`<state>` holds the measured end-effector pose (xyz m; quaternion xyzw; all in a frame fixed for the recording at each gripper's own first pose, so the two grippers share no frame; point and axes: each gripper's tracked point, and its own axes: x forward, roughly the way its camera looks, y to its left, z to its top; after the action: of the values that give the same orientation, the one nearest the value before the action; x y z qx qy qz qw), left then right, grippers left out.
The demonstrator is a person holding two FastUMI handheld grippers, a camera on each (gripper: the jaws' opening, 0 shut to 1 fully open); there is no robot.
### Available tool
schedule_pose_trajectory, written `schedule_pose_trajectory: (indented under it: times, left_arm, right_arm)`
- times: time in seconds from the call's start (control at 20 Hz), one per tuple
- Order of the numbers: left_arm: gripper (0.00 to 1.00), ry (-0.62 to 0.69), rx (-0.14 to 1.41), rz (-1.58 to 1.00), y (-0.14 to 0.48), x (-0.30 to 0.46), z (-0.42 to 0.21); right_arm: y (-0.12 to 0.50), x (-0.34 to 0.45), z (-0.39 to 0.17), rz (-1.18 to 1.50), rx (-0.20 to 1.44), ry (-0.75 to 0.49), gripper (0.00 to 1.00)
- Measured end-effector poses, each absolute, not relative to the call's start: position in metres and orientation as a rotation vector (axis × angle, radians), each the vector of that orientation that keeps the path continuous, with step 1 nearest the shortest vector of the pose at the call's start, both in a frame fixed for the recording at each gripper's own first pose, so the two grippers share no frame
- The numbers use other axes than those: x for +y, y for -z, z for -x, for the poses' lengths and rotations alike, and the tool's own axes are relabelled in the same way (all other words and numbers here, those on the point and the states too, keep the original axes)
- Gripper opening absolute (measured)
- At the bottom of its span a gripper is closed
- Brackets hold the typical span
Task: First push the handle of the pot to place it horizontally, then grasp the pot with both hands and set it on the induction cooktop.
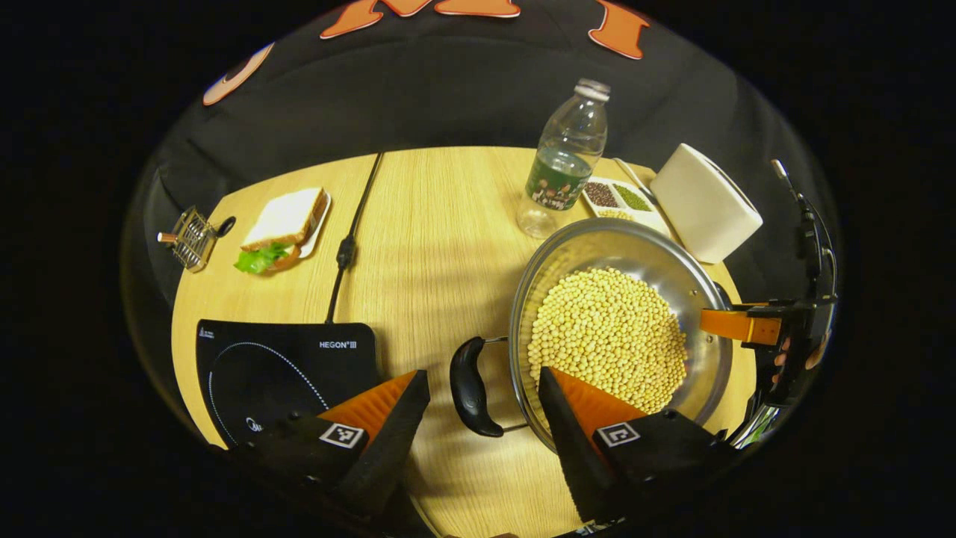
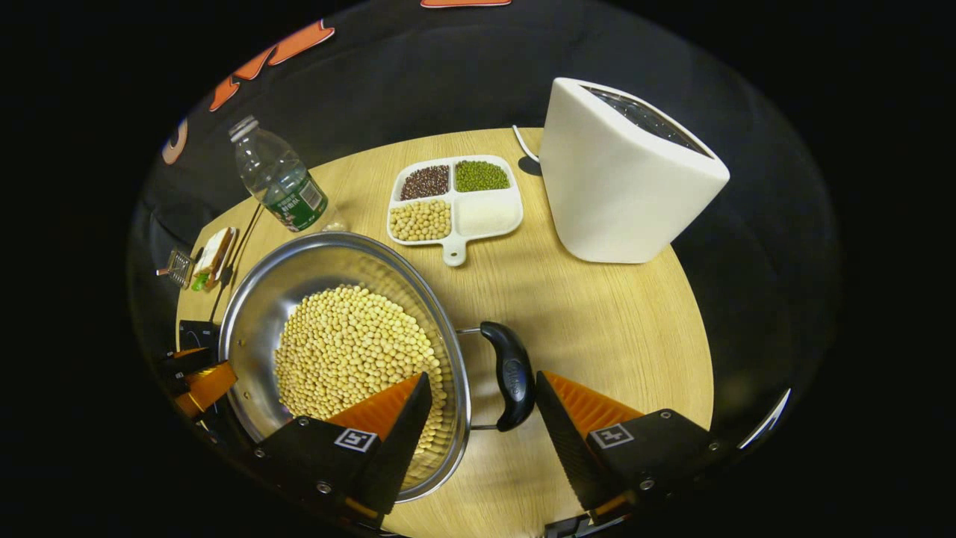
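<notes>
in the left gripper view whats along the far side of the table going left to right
Wire rack → sandwich plate → black cable → water bottle → divided dish of beans → white container.

We see a brightly lit table against a dark booth, soft striped shadows across the wood, glare on the pot wall; fisheye bends the sharp edges

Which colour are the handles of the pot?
Black handles, best in the right gripper view; pot itself is silver.
</notes>
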<state>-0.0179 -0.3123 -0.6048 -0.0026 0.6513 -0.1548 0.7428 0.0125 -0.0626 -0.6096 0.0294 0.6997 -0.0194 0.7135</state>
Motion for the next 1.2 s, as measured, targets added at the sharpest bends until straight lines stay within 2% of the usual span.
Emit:
schedule_pose_trajectory:
  times: [0.25,0.4,0.5,0.6,0.65,0.7,0.85,0.9,1.0,1.15,1.2]
  left_arm:
    - [0.98,0.332,1.462,-0.01,0.623,-0.318,0.023]
    - [0.98,0.328,1.466,-0.028,0.632,-0.319,0.025]
    - [0.91,0.32,1.463,-0.032,0.636,-0.32,0.024]
    - [0.87,0.322,1.462,-0.025,0.638,-0.325,0.024]
    - [0.82,0.313,1.462,-0.033,0.639,-0.325,0.024]
    - [0.79,0.307,1.455,-0.038,0.641,-0.325,0.023]
    - [0.8,0.277,1.442,-0.024,0.639,-0.325,0.018]
    - [0.75,0.275,1.432,-0.02,0.64,-0.324,0.017]
    - [0.71,0.274,1.424,-0.025,0.64,-0.324,0.015]
    - [0.71,0.27,1.405,-0.063,0.634,-0.323,0.011]
    - [0.72,0.269,1.389,-0.078,0.633,-0.323,0.005]
  right_arm:
    - [0.63,-0.065,-0.008,-0.06,1.577,0.059,0.88]
    - [0.638,-0.062,-0.009,-0.078,1.586,0.061,0.84]
    - [0.639,-0.059,-0.009,-0.091,1.589,0.055,0.81]
    - [0.641,-0.059,-0.011,-0.088,1.584,0.058,0.72]
    - [0.64,-0.059,-0.011,-0.087,1.583,0.055,0.76]
    - [0.641,-0.058,-0.011,-0.088,1.582,0.053,0.76]
    - [0.641,-0.062,-0.013,-0.085,1.575,0.046,0.72]
    - [0.64,-0.061,-0.012,-0.088,1.573,0.049,0.71]
    - [0.638,-0.059,-0.008,-0.105,1.577,0.048,0.67]
    - [0.638,-0.055,-0.001,-0.132,1.586,0.045,0.61]
    - [0.637,-0.054,-0.001,-0.133,1.583,0.044,0.65]
